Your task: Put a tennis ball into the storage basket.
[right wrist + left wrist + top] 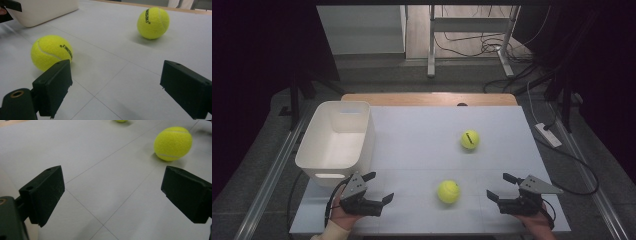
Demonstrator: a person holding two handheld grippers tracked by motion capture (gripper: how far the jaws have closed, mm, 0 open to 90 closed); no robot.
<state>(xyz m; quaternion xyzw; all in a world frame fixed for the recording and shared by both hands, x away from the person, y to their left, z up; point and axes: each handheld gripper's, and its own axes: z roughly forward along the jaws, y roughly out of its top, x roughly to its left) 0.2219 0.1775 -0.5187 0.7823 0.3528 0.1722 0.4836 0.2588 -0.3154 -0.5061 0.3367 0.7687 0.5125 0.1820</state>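
Note:
Two yellow tennis balls lie on the white table (412, 145). The near ball (448, 191) (173, 143) (51, 52) rests toward the front edge, between my two grippers. The far ball (470, 139) (153, 23) sits further back and a little right; its lower edge (121, 120) peeks in at the top of the left gripper view. My left gripper (381, 186) (112, 192) stands open at the front left, pointing at the near ball with nothing between its jaws. From the front right, my right gripper (498, 185) (115, 85) faces the same ball, open and empty.
A white plastic bin (334, 145) (42, 10) stands at the table's left side, just behind the left gripper. A wooden strip (429, 98) runs along the table's far edge. Cables and a power strip (548, 135) lie on the floor to the right.

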